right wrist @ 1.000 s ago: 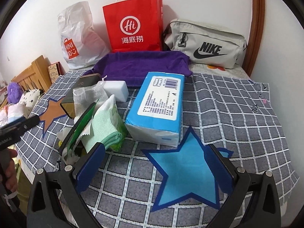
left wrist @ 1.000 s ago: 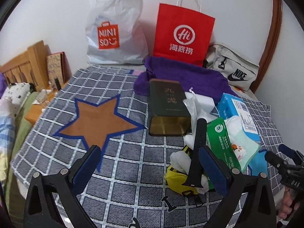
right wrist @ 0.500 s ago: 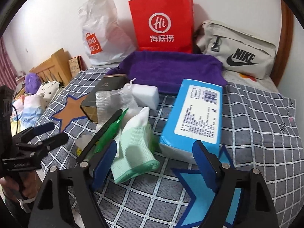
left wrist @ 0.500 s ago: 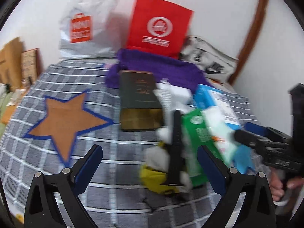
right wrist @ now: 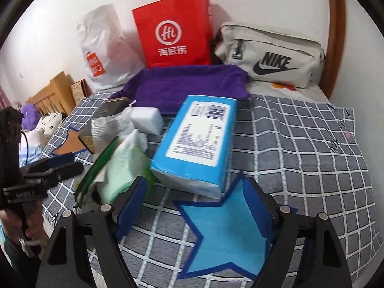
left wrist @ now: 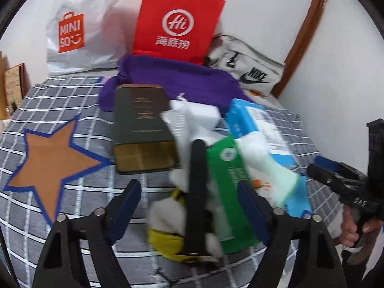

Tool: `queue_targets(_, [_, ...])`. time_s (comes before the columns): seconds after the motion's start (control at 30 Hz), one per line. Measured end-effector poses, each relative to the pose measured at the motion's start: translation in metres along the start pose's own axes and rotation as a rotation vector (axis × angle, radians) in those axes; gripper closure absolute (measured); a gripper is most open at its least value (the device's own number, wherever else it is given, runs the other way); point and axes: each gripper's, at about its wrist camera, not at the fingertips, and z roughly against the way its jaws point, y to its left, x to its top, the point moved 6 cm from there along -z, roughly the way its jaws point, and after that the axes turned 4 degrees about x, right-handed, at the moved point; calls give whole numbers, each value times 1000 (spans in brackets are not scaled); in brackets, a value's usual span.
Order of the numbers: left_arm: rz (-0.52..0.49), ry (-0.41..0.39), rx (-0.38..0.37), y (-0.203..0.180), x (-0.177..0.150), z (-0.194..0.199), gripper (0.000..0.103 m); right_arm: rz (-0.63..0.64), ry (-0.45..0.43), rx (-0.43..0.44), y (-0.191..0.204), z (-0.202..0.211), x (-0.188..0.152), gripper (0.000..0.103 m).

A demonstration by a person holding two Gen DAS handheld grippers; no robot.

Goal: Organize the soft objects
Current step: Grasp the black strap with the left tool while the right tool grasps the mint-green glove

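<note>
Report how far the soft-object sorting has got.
Done: nothing visibly sorted; the brown star and blue star are both bare. In hand: nothing; the left tongs hang open over the pile's black strap and yellow item, the right tongs are open near the blue tissue pack. Left: the green wipes pack, white sponge and purple towel all remain in the heap.

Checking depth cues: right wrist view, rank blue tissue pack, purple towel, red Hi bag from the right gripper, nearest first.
From the right gripper:
1. Blue tissue pack, just ahead, centre, on the checked cloth.
2. Purple towel, behind the pack, mid-bed.
3. Red Hi bag, upright at the wall, farthest.
</note>
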Motion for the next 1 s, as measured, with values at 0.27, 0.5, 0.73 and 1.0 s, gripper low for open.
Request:
queue_targets(0.27, [-49,80,13,-7,-10,-19,53,-30,16,17,-7,-10,-2,21])
queue_targets(0.5, [-63,89,27,-12,-11,-29,62,-17,15,18,-2,-8,-2,21])
queue_targets(0.73, [-72,74,-10,-14,-8,-19,83,7,14,17,10,-8,4,21])
queue_targets(1.0, [-64,13,-8,-7,2,7,84,51,2,31,31,-1,11,21])
